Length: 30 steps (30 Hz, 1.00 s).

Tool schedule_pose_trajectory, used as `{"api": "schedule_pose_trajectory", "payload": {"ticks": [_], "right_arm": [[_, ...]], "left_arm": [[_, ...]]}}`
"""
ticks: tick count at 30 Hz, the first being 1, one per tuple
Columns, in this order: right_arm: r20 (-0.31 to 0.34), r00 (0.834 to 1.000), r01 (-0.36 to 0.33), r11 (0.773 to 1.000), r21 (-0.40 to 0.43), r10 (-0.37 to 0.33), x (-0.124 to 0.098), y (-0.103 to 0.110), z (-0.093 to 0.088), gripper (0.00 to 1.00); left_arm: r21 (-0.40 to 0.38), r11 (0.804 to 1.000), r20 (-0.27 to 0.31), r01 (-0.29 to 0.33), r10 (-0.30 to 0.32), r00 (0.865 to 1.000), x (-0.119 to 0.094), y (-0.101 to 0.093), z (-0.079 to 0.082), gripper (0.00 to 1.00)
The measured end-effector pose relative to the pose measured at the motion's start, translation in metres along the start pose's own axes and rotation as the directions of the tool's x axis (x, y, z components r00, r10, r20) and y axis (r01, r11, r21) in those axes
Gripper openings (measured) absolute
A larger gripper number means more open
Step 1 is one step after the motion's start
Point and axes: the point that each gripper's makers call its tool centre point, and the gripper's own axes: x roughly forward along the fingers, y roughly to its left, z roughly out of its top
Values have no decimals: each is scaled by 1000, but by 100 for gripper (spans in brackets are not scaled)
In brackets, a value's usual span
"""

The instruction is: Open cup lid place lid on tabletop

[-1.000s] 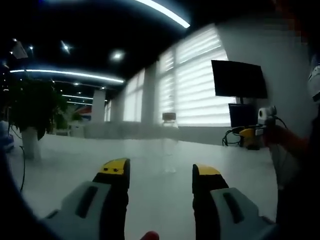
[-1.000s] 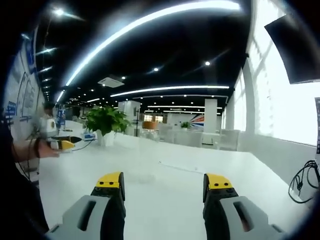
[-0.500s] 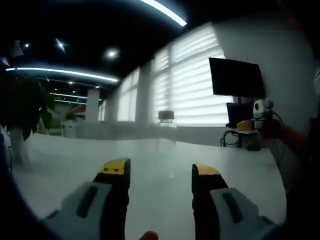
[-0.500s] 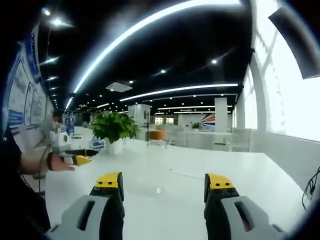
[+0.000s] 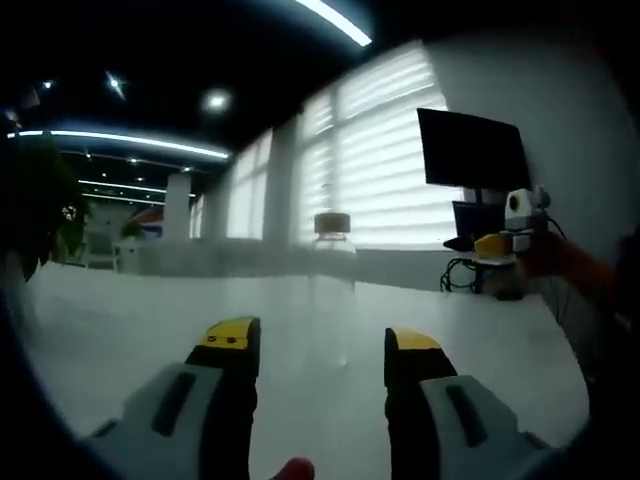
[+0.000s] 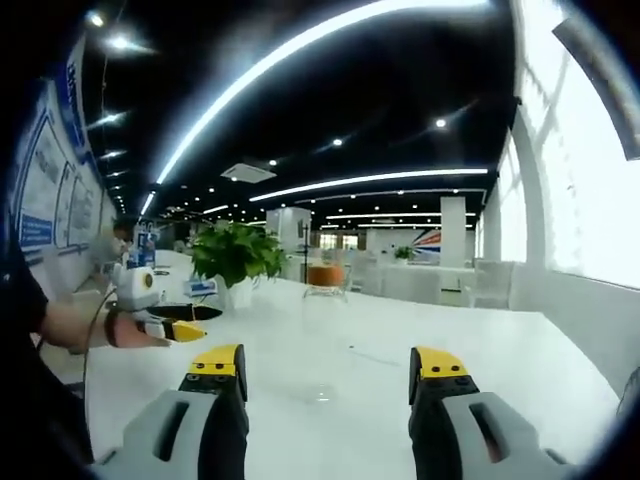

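Standing upright on the white tabletop (image 5: 130,330), the cup (image 5: 331,290) appears in the left gripper view as a tall, clear, see-through container, faint against the bright window blinds (image 5: 385,160). Its lid (image 5: 332,222) is a pale tan cap seated on top, closed. The cup is ahead of the left gripper (image 5: 318,345), roughly in line with the gap between the two yellow-tipped jaws, and not touched by either. The jaws are spread apart and hold nothing. A dark monitor (image 5: 472,150) hangs on the wall to the right. At the right edge, the right gripper (image 5: 505,243) is held in a person's hand above the table, well apart from the cup.

In the right gripper view, the right gripper (image 6: 328,365) has its jaws spread wide over bare tabletop (image 6: 330,350), empty. At the left, the left gripper (image 6: 180,322) is carried in a person's hand (image 6: 135,330). A potted plant (image 6: 238,262) stands on the table farther back.
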Motion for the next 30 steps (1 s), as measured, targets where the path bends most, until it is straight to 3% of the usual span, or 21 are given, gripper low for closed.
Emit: {"api": "schedule_pose_trajectory", "payload": {"ticks": [5, 9, 15, 19, 21, 24, 30], "right_arm": [[2, 999, -38, 999, 0, 38, 19, 9, 2, 60], [5, 999, -38, 999, 12, 38, 27, 4, 5, 60], [14, 998, -57, 998, 23, 56, 43, 6, 9, 60], [13, 998, -58, 998, 20, 58, 53, 8, 5, 60], [1, 996, -90, 996, 20, 90, 60, 11, -1, 61], [19, 996, -88, 994, 72, 87, 66, 5, -1, 62], [10, 996, -94, 994, 64, 93, 78, 7, -3, 62]], "left_arm": [[4, 1000, 3, 6, -6, 1000, 16, 0, -6, 48], [18, 1000, -13, 21, -21, 1000, 26, -3, -16, 49], [-18, 999, -17, 26, -26, 1000, 43, -2, -22, 50], [-11, 999, -40, 44, -45, 998, 53, -12, -25, 51], [-13, 999, -37, 48, -48, 998, 58, -13, -24, 51], [23, 998, -55, 54, -52, 997, 64, -14, -28, 51], [-7, 997, -63, 74, -75, 995, 80, -17, -36, 52]]}}
